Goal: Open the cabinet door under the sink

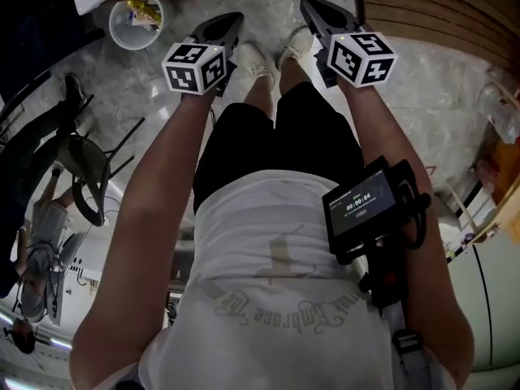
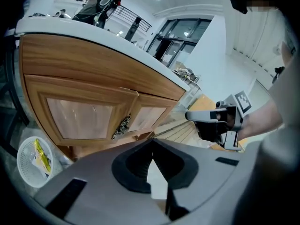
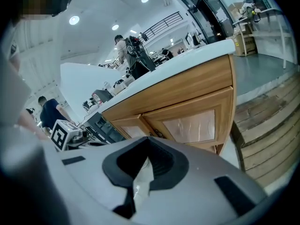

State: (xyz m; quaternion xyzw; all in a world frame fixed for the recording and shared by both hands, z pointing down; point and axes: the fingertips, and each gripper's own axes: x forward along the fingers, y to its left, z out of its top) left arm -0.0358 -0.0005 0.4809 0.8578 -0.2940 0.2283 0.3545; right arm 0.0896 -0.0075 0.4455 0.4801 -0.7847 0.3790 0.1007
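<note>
The wooden cabinet has two panelled doors under a white countertop (image 2: 89,29). In the left gripper view the left door (image 2: 77,118) and right door (image 2: 151,116) meet at an ornate dark metal handle (image 2: 123,125). Both doors are closed. My left gripper (image 2: 152,142) is shut and empty, pointing at the cabinet from a short distance, apart from it. My right gripper (image 3: 149,140) is also shut and empty, facing the right door (image 3: 194,125). In the head view both grippers, left (image 1: 231,19) and right (image 1: 309,6), are held out above the person's feet.
A white bin (image 1: 136,23) with yellow rubbish stands on the floor left of the cabinet. Wooden steps (image 3: 267,135) rise to the cabinet's right. A dark chair (image 1: 81,169) is at the person's left. People stand behind the counter.
</note>
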